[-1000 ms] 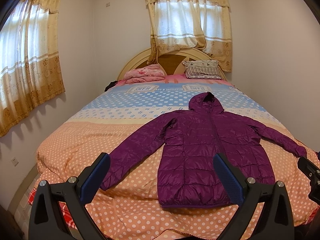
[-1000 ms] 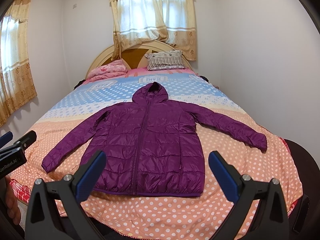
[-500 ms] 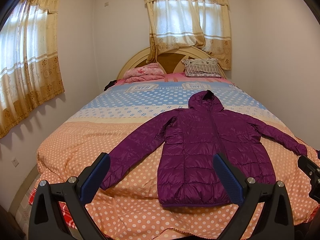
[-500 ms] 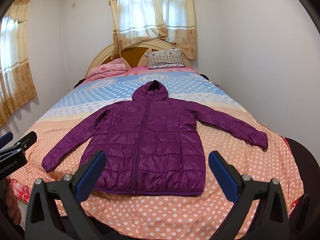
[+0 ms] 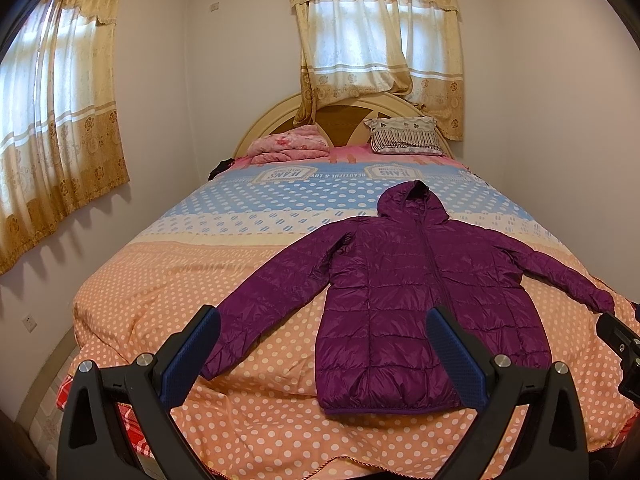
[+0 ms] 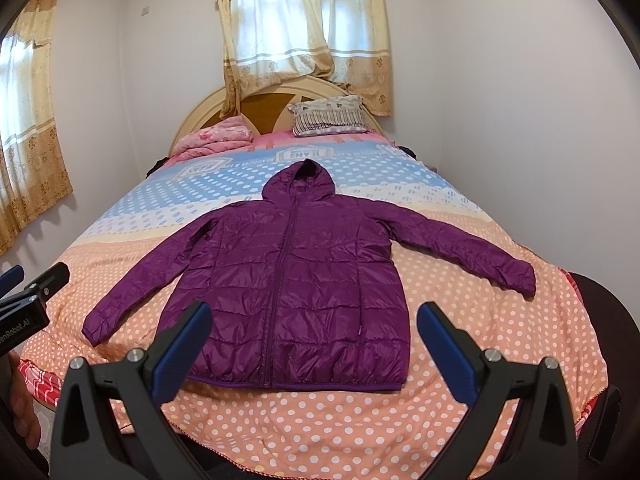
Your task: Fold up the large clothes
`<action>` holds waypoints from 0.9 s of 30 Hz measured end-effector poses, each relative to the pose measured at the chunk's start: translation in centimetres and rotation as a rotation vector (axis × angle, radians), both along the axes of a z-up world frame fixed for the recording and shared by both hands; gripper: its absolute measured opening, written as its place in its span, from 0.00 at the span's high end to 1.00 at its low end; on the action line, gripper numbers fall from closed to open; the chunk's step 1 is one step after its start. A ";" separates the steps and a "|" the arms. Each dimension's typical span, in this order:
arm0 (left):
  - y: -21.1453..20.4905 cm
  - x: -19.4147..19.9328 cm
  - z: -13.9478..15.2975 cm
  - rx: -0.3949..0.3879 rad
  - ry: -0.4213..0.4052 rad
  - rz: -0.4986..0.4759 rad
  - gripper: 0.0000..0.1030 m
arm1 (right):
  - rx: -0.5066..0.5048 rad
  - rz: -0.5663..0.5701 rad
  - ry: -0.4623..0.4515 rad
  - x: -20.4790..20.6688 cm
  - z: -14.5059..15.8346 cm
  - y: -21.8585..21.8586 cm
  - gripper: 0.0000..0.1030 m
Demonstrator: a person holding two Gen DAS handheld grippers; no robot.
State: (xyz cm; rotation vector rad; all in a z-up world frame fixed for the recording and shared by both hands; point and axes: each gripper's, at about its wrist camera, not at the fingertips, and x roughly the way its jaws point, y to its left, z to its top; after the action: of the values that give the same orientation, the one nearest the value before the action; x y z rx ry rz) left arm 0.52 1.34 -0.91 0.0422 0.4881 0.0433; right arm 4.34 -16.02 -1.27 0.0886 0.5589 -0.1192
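Note:
A purple hooded puffer jacket lies flat on the bed, front up, zipped, hood towards the headboard, both sleeves spread out; it also shows in the right wrist view. My left gripper is open and empty, held above the foot of the bed near the jacket's left sleeve cuff. My right gripper is open and empty, held above the jacket's hem. The left gripper's body shows at the left edge of the right wrist view, and the right gripper's body at the right edge of the left wrist view.
The bed has an orange dotted cover with blue and white bands. A pink folded blanket and a striped pillow lie by the headboard. Curtained windows are behind and to the left. A white wall runs along the right side.
Both grippers have drifted slightly; the jacket sits a little higher in both views. Nothing was gripped and the jacket has not moved.

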 end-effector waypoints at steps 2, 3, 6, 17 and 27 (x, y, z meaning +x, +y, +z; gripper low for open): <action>0.0 0.0 -0.1 0.000 0.000 0.001 0.01 | 0.000 0.000 0.001 0.0 -0.1 0.0 0.00; 0.0 0.0 -0.1 0.000 0.001 0.002 0.01 | 0.001 0.001 0.000 0.0 0.0 0.0 0.00; 0.1 0.0 -0.2 0.001 0.004 0.002 0.01 | 0.002 -0.001 0.005 0.1 -0.2 -0.1 0.00; -1.1 1.4 -1.4 0.009 0.055 -0.036 0.01 | 0.023 -0.004 0.047 1.1 -1.4 -1.1 0.00; -2.3 6.8 -5.2 0.074 0.123 -0.078 0.01 | 0.111 -0.082 0.097 4.3 -5.3 -7.5 0.00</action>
State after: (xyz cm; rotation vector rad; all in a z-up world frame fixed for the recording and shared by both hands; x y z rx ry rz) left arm 7.31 -1.00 -6.06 0.1367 0.6076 -0.0174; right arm 8.64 -23.49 -6.60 0.2144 0.6592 -0.1733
